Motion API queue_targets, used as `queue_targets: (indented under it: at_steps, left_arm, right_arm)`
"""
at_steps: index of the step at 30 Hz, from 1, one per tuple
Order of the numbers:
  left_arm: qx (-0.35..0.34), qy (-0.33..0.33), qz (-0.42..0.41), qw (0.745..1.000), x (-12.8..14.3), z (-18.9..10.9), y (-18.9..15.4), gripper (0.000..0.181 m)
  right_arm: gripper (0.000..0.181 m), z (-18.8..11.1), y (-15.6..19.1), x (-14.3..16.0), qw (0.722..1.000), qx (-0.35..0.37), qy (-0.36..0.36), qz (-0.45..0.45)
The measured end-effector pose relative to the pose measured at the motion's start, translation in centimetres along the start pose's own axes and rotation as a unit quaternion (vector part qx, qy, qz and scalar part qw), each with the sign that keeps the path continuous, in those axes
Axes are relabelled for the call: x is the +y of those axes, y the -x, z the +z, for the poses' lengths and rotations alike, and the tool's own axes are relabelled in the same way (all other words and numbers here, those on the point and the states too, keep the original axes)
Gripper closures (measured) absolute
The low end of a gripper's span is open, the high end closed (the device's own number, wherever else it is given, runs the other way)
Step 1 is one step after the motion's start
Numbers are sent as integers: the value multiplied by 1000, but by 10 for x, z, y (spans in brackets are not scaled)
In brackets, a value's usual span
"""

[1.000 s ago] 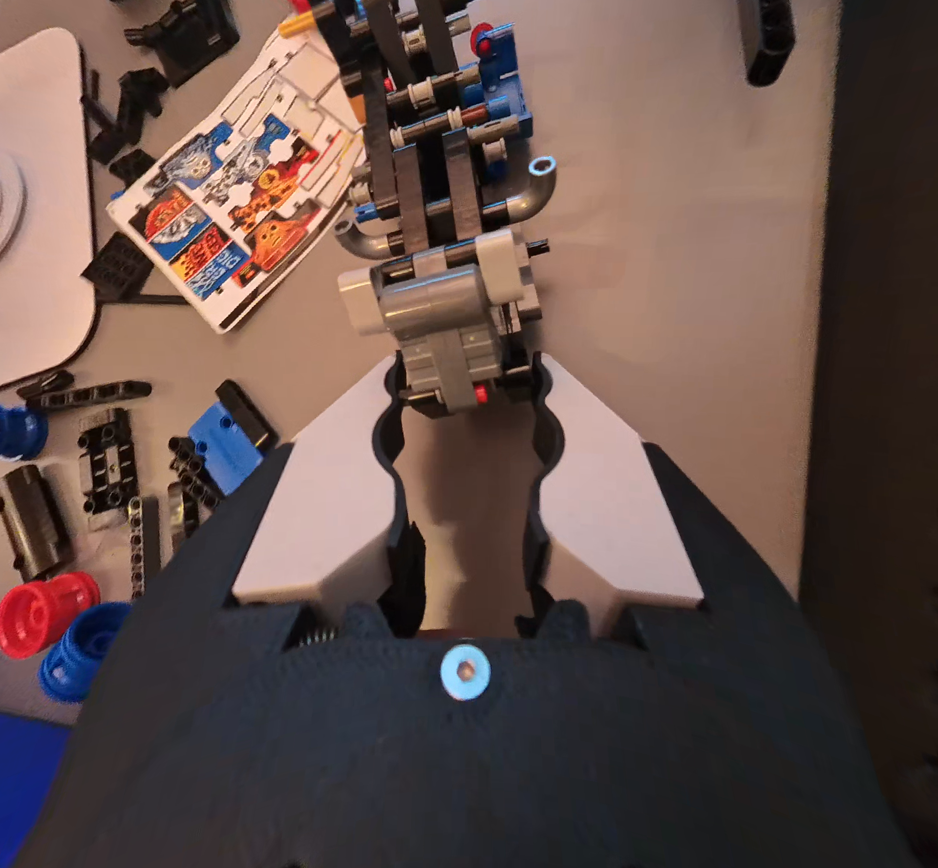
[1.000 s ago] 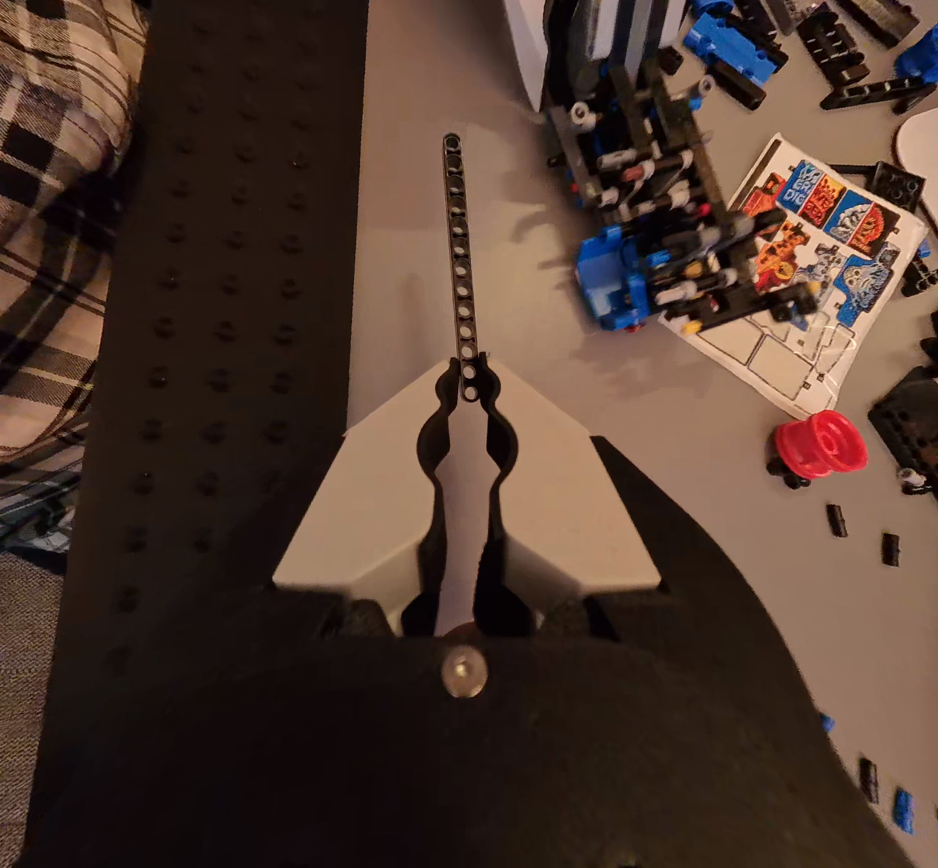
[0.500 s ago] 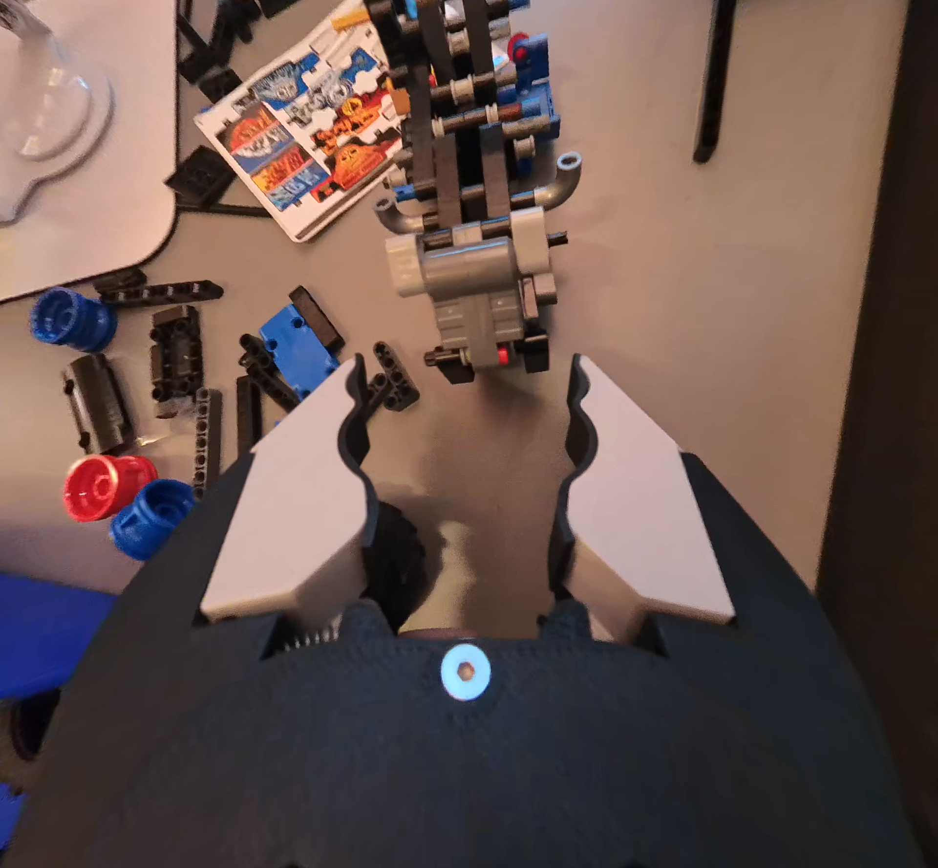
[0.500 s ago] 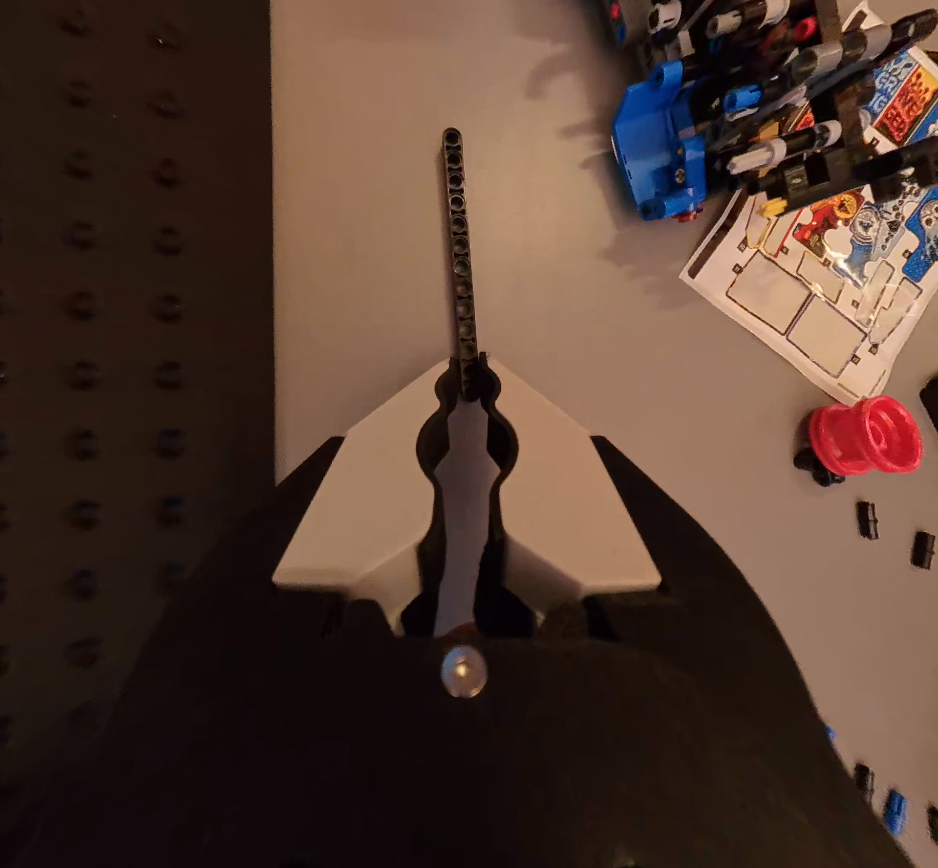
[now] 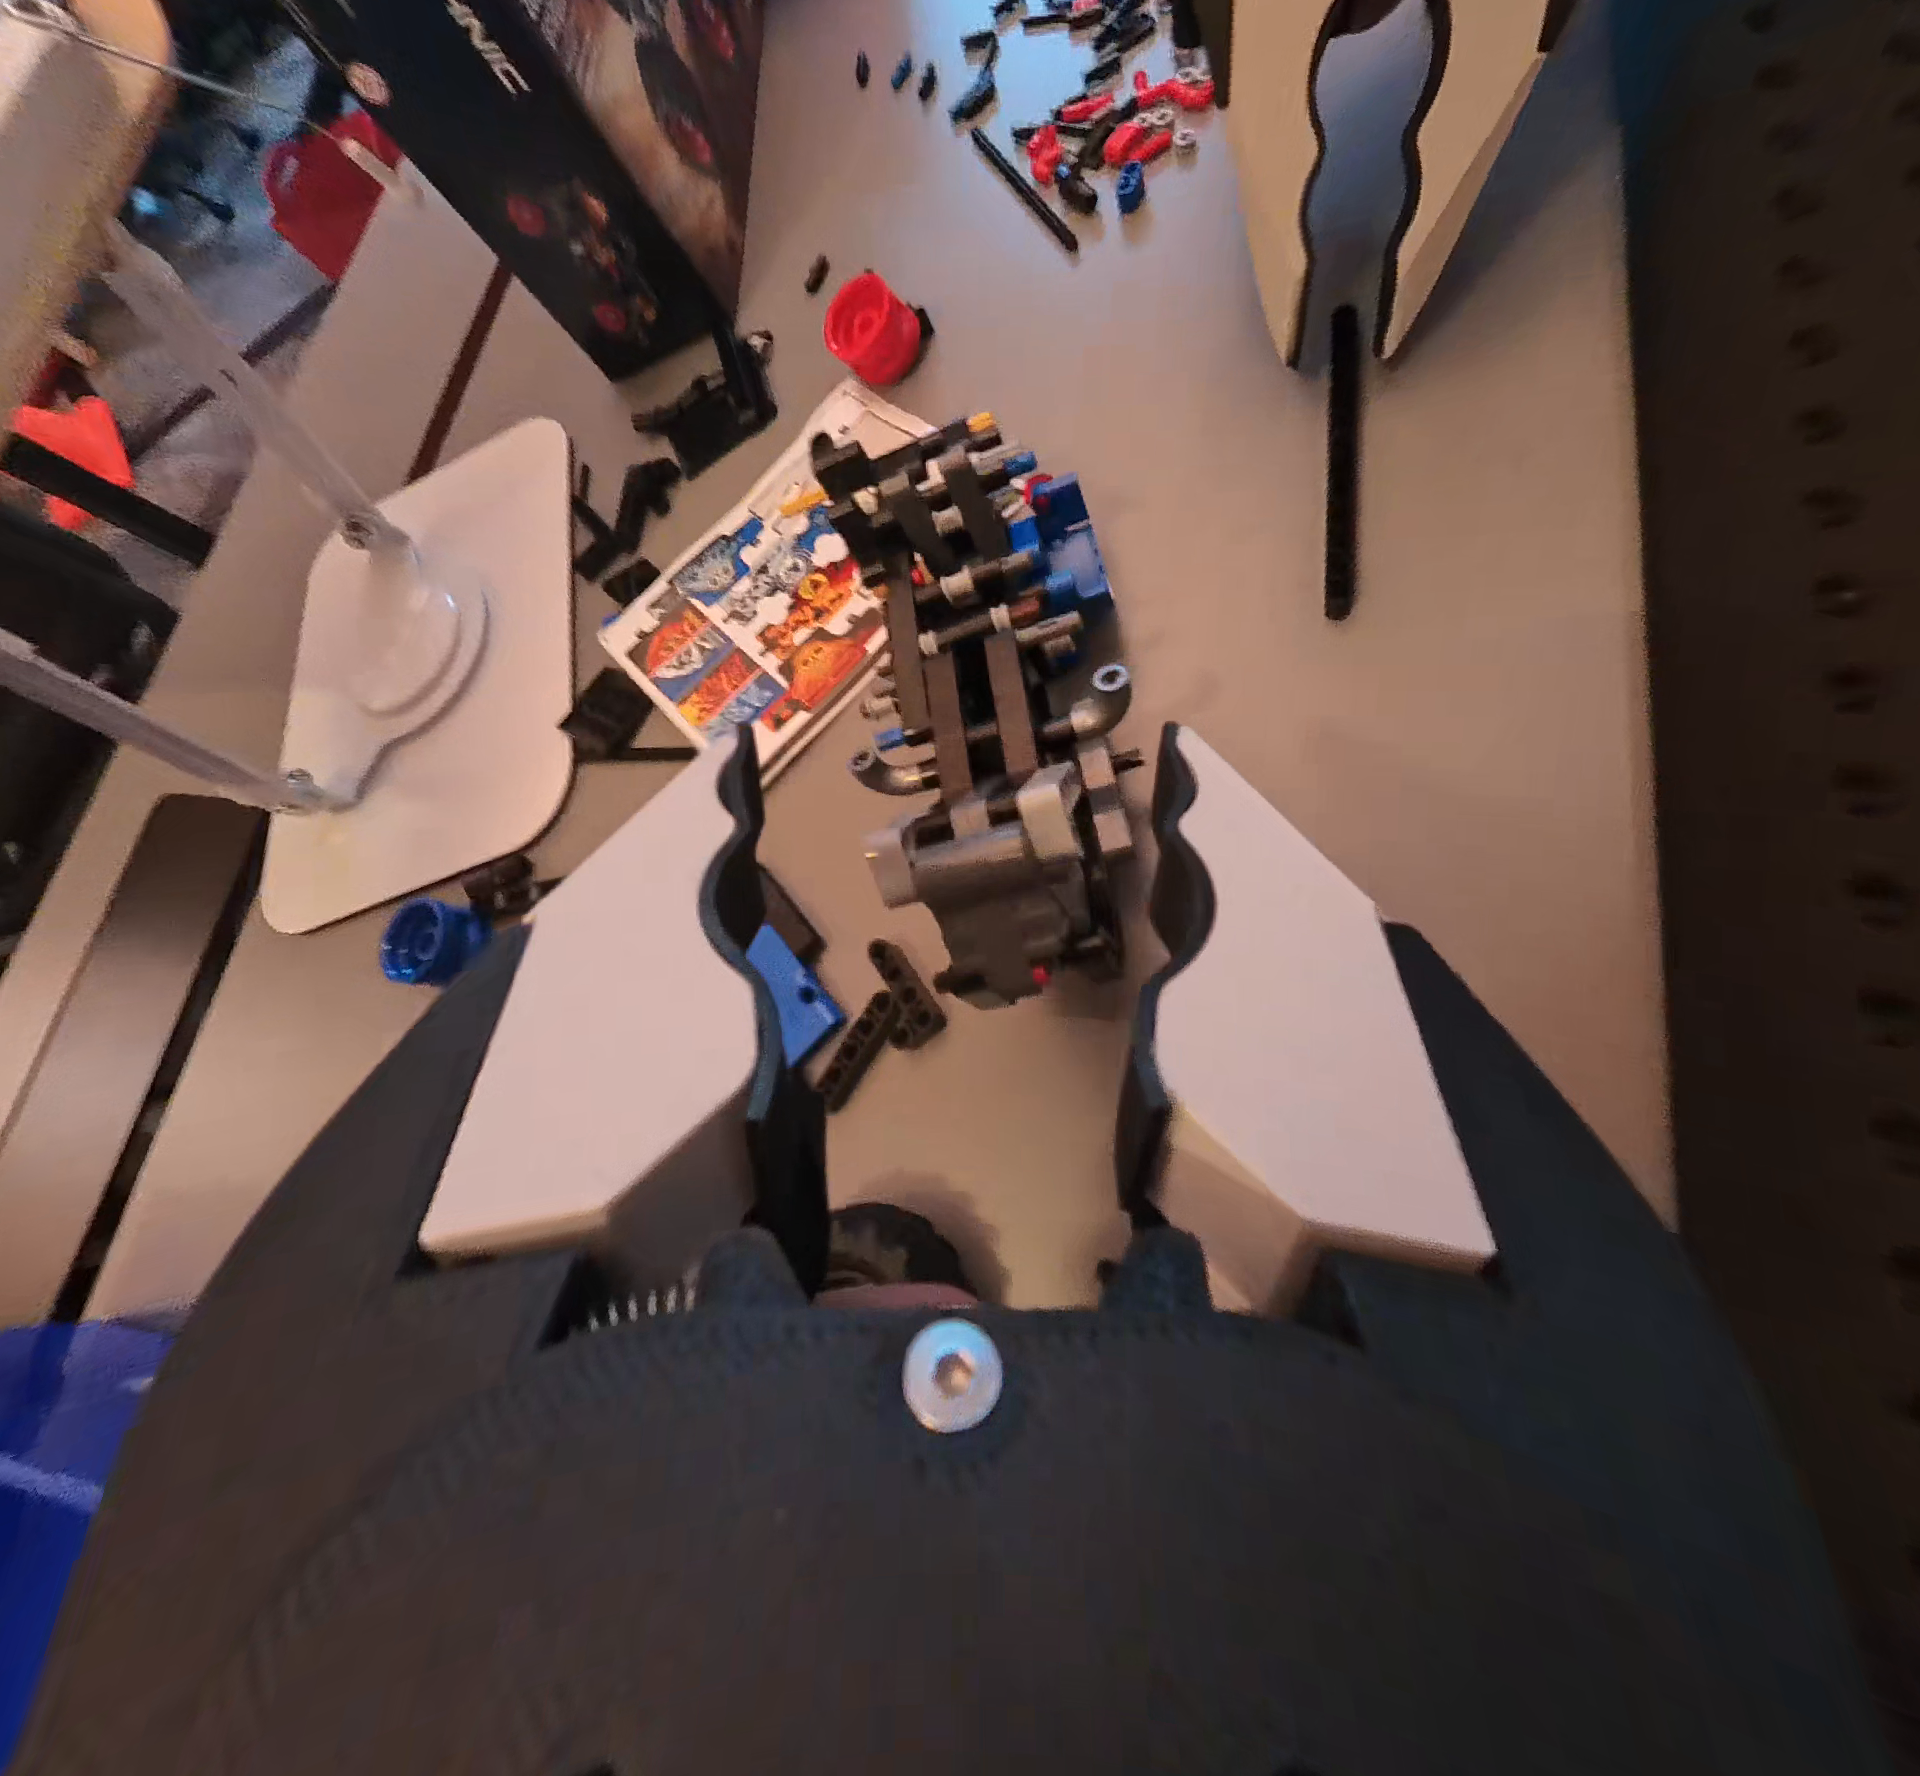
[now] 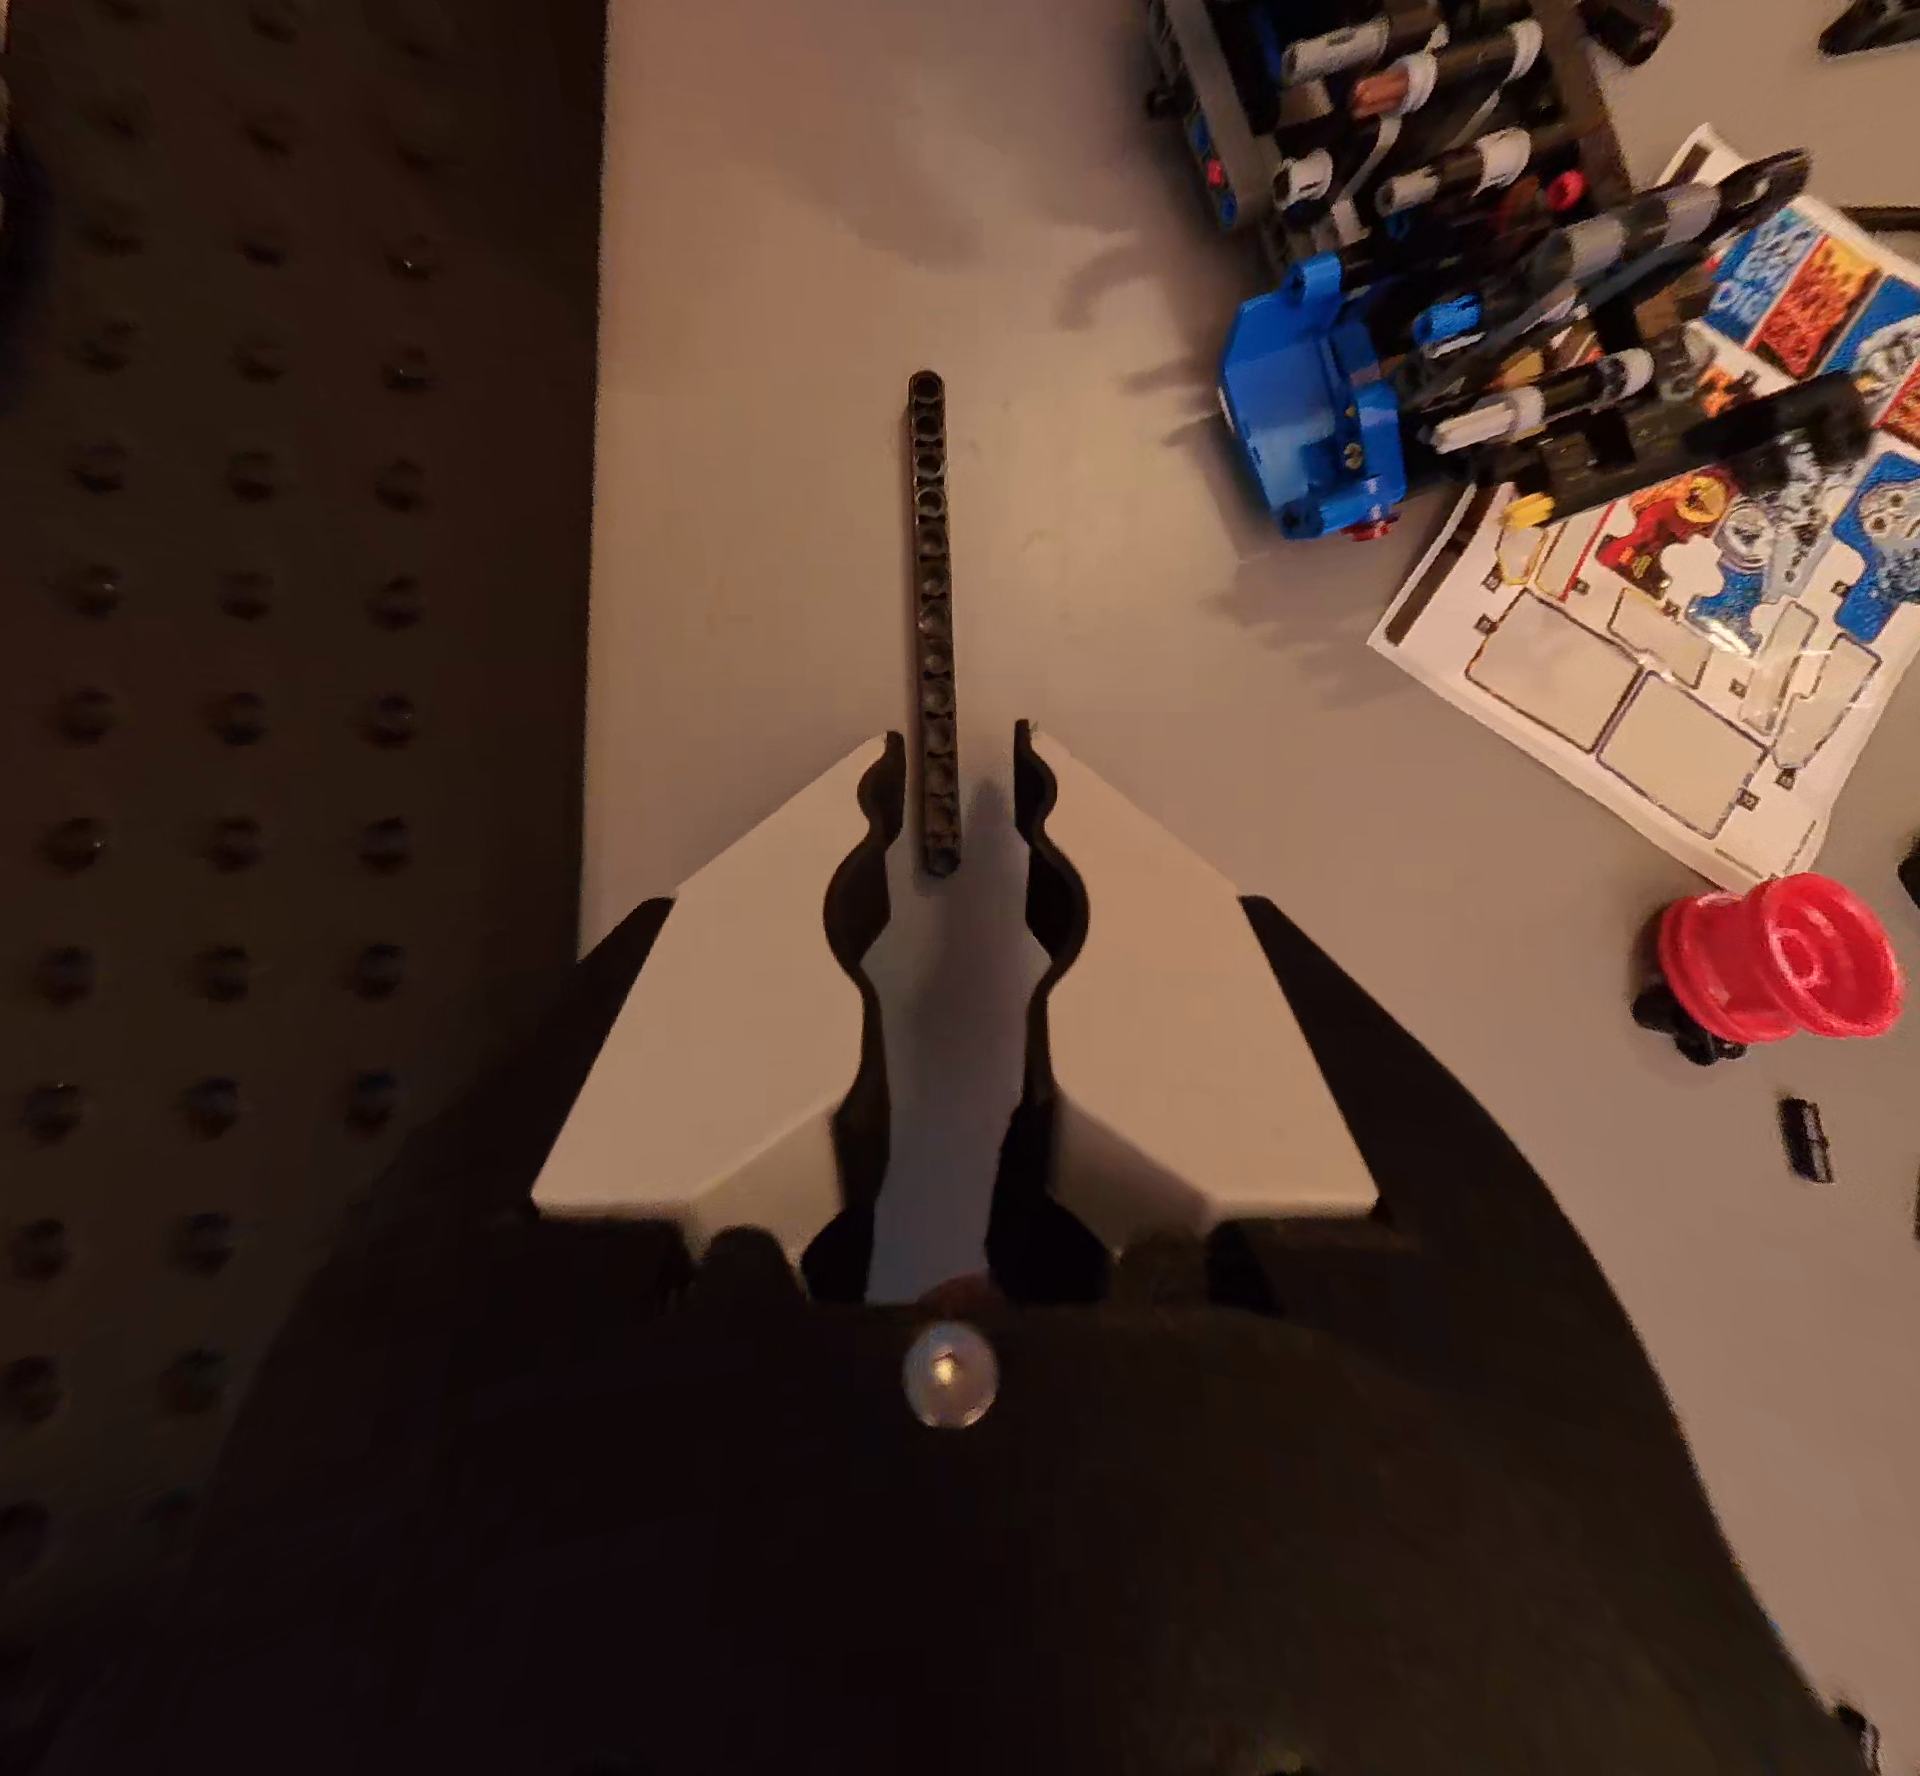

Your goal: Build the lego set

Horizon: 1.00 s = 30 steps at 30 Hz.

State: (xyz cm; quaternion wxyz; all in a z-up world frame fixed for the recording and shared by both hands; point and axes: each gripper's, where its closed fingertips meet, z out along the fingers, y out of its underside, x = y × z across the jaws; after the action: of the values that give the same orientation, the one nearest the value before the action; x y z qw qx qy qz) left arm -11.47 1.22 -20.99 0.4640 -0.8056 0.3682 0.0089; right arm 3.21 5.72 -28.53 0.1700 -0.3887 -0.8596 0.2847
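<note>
Now that both tongs have let go, left tongs (image 5: pixel 951 750) gape wide above the half-built model (image 5: pixel 987 739); right tongs (image 6: pixel 956 734) sit narrowly parted around the freed long black beam (image 6: pixel 932 614), so regrasping likely follows.

Grey table (image 5: pixel 1299 687): partly built model (image 5: pixel 987 687) at centre, lying partly on sticker sheet (image 5: pixel 748 625) at 9 o'clock. Black beam (image 5: pixel 1342 469) at 2 o'clock. Red wheel (image 5: pixel 871 329) at 12 o'clock. White lamp base (image 5: pixel 436 677) further out at 9 o'clock.

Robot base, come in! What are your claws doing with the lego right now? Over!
Left gripper open, above the half-built model, not touching. Right gripper open, long black beam lying loose between its fingers on the table. Nothing in the way.
</note>
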Motion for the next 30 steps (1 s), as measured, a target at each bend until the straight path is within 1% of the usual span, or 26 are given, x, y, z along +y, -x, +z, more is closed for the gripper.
queue_targets:
  at_steps: [2,4,9,13,15,17,19,22,25,28,30]
  left_arm:
    - [-24,-4,5,1000,-3,-3,13,108]
    - [-60,-9,-1,998,-3,-9,33,110]
    - [-176,21,-7,984,8,-31,102,114]
    - [-248,40,-20,968,16,-54,160,118]
    - [-269,35,-28,962,16,-61,186,119]
    - [-271,31,-38,961,14,-60,202,118]
    - [-258,32,-31,965,10,-52,207,117]
    - [-280,68,17,957,9,-42,222,115]
    - [-278,75,24,957,4,-29,231,115]
    - [-254,59,39,965,-14,-19,218,121]
    - [-228,53,57,971,-29,-11,197,122]
  right_arm:
    - [160,-2,-4,-4,1000,10,-17,-1]
    - [160,-4,-9,-9,999,22,-37,2]
    - [160,-13,-22,-18,996,51,-77,5]
    - [161,-21,-28,-27,992,65,-104,2]
    - [161,-24,-34,-29,991,79,-108,-1]
    - [161,-25,-40,-29,990,90,-111,5]
    - [162,-26,-43,-28,988,100,-117,10]
    - [163,-28,-47,-25,987,111,-118,11]
    - [163,-31,-50,-25,985,122,-122,13]
    - [163,-40,-53,-24,982,136,-126,19]
    - [163,-46,-55,-22,980,144,-133,26]
